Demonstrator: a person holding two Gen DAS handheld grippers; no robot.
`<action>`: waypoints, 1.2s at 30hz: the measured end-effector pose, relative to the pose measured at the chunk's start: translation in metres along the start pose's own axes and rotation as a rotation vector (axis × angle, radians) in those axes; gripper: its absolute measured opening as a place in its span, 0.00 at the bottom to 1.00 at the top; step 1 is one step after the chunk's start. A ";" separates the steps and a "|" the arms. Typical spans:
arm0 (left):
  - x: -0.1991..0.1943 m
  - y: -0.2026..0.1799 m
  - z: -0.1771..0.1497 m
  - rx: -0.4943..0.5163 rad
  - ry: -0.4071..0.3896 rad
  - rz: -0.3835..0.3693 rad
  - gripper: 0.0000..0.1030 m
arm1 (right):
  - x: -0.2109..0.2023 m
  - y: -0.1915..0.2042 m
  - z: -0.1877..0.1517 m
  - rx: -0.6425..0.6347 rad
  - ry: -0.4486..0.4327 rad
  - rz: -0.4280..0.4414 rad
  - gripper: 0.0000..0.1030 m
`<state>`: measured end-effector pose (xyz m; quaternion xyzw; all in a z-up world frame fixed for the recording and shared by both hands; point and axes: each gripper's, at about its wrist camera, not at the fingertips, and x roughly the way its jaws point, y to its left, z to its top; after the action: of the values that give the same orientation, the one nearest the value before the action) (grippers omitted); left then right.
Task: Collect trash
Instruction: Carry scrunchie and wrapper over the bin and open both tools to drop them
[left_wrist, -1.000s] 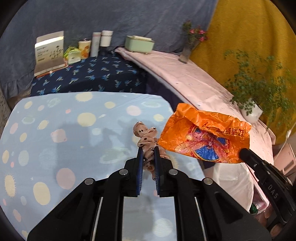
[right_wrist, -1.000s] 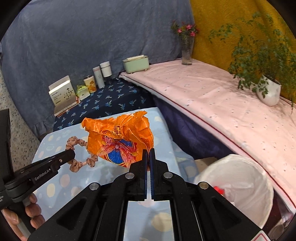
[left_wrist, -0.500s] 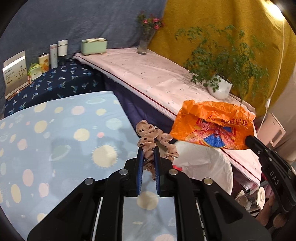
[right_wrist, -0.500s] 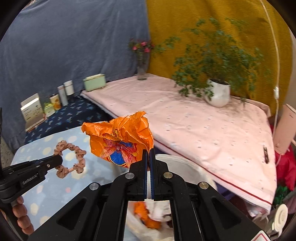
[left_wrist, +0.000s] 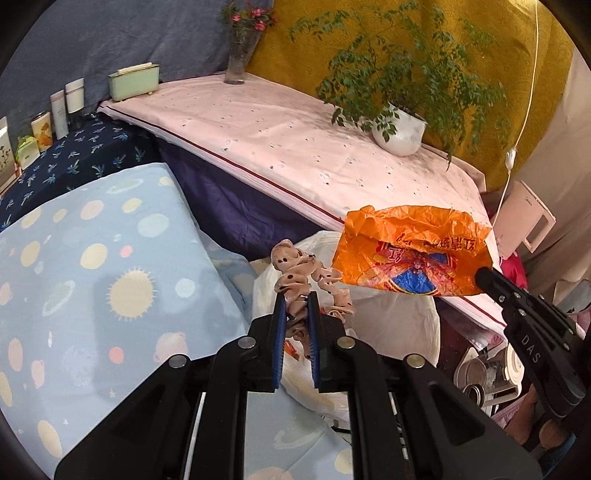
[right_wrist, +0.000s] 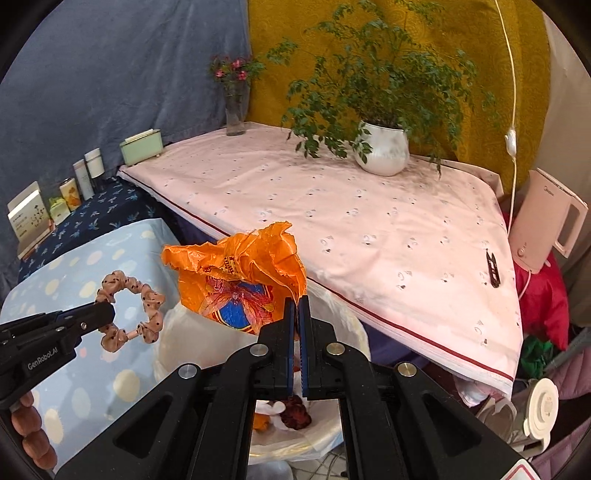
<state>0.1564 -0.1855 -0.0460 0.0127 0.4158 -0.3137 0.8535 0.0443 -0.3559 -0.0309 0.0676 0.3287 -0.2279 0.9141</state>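
Note:
My left gripper (left_wrist: 295, 295) is shut on a pink dotted scrunchie (left_wrist: 295, 273) and holds it over the white-lined trash bin (left_wrist: 391, 325). It also shows at the left of the right wrist view (right_wrist: 105, 312) with the scrunchie (right_wrist: 147, 302). My right gripper (right_wrist: 296, 301) is shut on a crumpled orange plastic bag (right_wrist: 240, 273) and holds it above the bin (right_wrist: 192, 332). The bag (left_wrist: 413, 258) also shows to the right of the scrunchie in the left wrist view, with the right gripper (left_wrist: 480, 275) behind it. Some trash lies inside the bin.
A table with a light-blue planet cloth (left_wrist: 92, 295) lies to the left of the bin. A pink-covered table (right_wrist: 369, 229) carries a potted plant (right_wrist: 384, 151), a vase (right_wrist: 236, 110) and a green box (right_wrist: 142, 151). A pink kettle (right_wrist: 546, 229) stands at the right. Bottles and boxes (right_wrist: 55, 199) stand on a dark-blue cloth.
Both grippers have swung to the right, from over the blue table to above the bin, still holding the scrunchie and the orange bag.

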 end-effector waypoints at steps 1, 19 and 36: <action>0.002 -0.003 -0.001 0.004 0.003 0.000 0.10 | 0.000 -0.002 -0.001 0.000 0.000 -0.012 0.03; 0.024 -0.034 -0.006 0.058 0.047 -0.015 0.14 | 0.010 -0.021 -0.010 0.001 0.046 -0.061 0.03; 0.023 -0.033 -0.009 0.058 0.044 0.025 0.28 | 0.007 -0.016 -0.010 0.010 0.056 -0.002 0.14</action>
<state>0.1430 -0.2214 -0.0609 0.0496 0.4252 -0.3145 0.8472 0.0359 -0.3701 -0.0427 0.0781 0.3529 -0.2282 0.9040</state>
